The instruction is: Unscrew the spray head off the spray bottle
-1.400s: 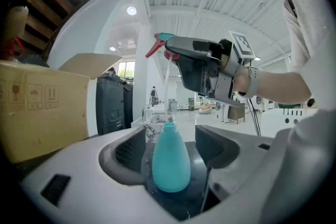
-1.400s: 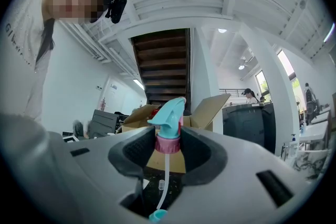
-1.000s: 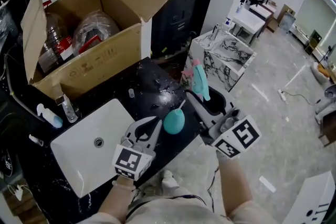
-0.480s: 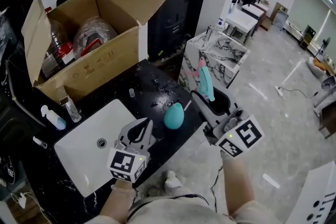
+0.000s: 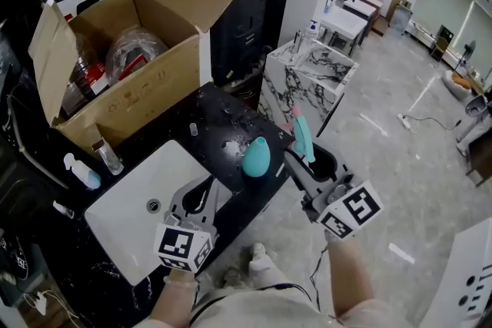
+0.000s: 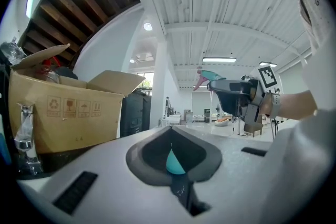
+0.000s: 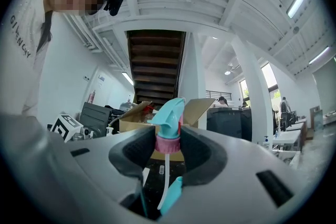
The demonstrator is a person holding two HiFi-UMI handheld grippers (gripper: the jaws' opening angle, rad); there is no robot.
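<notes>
The teal egg-shaped bottle [image 5: 255, 156] stands without its head on the black counter [image 5: 223, 123], near the counter's right edge. It also shows through the left gripper view's jaw gap, bottle [image 6: 173, 161]. My right gripper [image 5: 297, 156] is shut on the pink collar of the teal spray head [image 5: 301, 136], holding it in the air just right of the bottle. In the right gripper view the spray head [image 7: 169, 115] sits between the pads, its white dip tube hanging toward the bottle [image 7: 170, 198]. My left gripper [image 5: 213, 186] is shut and empty over the sink's edge, a short way from the bottle.
An open cardboard box [image 5: 123, 92] full of packaged goods stands at the back of the counter. A white sink basin [image 5: 131, 223] lies on the left, with a small spray bottle [image 5: 81, 173] and a tap [image 5: 108, 157] behind it. A marble-patterned cabinet [image 5: 307, 81] stands beyond the counter.
My left gripper has drawn back from the bottle toward the sink. My right gripper has carried the spray head lower and closer to the bottle's right side.
</notes>
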